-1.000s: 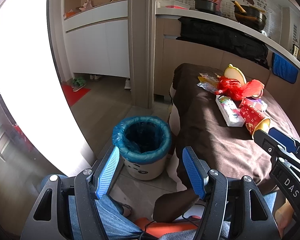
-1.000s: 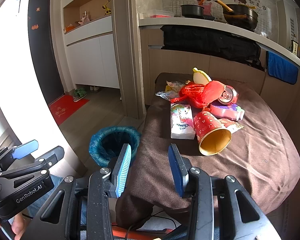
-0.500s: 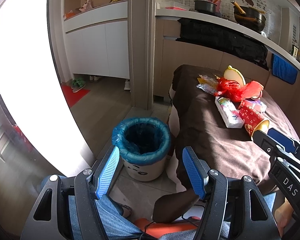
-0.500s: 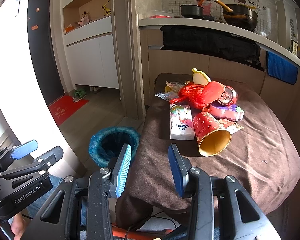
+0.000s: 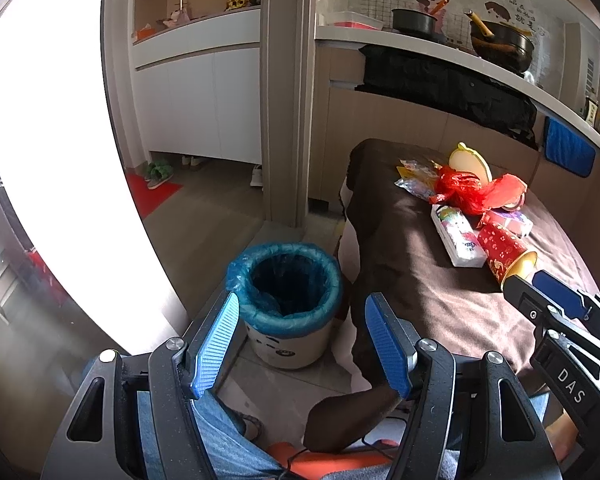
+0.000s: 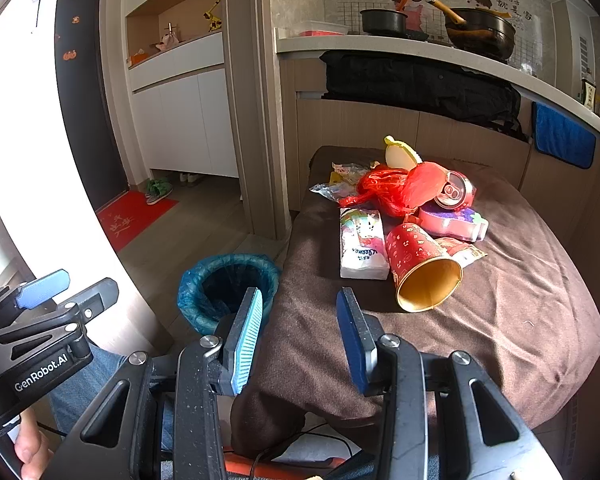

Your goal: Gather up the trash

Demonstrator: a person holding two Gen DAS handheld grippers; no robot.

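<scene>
From the left wrist camera, the left gripper hangs with its blue-padded jaws spread wide and nothing between them; beyond the gap stands the round white waste bin lined with a blue plastic bag on the floor, just beside the near left corner of the brown-clothed table; the trash sits in a cluster toward the table's far end: a crumpled red plastic bag, a white tissue pack with a colourful print and a red paper cup with a gold inside lying on its side; the right gripper shows at the right edge, over the table's near right part.

From the right wrist camera, the right gripper points over the table's near edge, its jaws parted and empty, clear of the cloth; the bin stands off the table's left edge; the tissue pack lies along the left side of the heap, touching the tipped cup, whose mouth faces the near edge; behind them lie the red bag, a red drink can on its side, and a pink and purple box; the left gripper shows at the lower left, a person's hand beneath it.
</scene>
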